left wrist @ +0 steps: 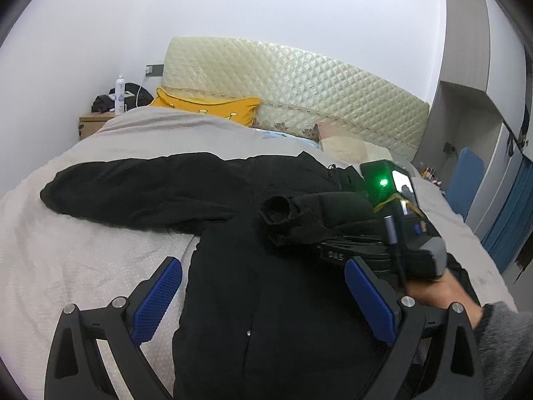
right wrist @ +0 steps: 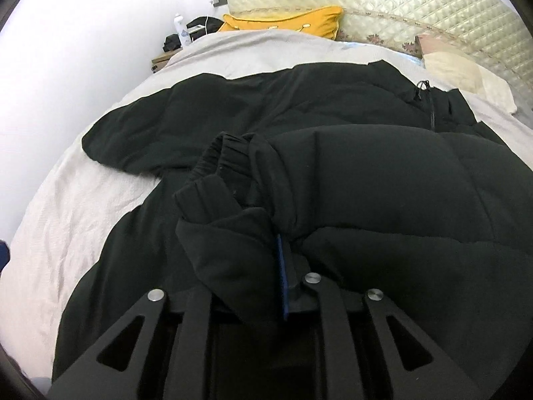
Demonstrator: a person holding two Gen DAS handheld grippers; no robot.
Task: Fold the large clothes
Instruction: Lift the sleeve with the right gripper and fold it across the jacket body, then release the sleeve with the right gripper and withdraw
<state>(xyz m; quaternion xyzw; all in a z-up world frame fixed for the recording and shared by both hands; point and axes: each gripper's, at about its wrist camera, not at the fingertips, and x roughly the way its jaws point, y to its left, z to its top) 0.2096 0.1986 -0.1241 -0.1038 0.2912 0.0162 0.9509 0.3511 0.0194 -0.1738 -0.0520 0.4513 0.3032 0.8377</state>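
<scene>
A large black padded jacket (left wrist: 253,293) lies spread on the bed, one sleeve (left wrist: 133,186) stretched out to the left. My left gripper (left wrist: 263,286) is open and empty just above the jacket's body, blue pads wide apart. My right gripper (right wrist: 263,253) is shut on the other sleeve's cuff (right wrist: 230,173), holding it over the jacket's body (right wrist: 399,200); only one blue pad (right wrist: 282,276) shows through the fabric. In the left wrist view the right gripper's body (left wrist: 399,206) and the hand holding it are at the right, with the cuff (left wrist: 286,213) sticking out.
The bed has a beige cover (left wrist: 66,260) and a quilted cream headboard (left wrist: 299,93). A yellow pillow (left wrist: 206,106) and a cream pillow (right wrist: 466,73) lie at its head. A nightstand (left wrist: 96,123) with a bottle (left wrist: 120,95) stands far left. Blue curtains (left wrist: 509,213) hang at right.
</scene>
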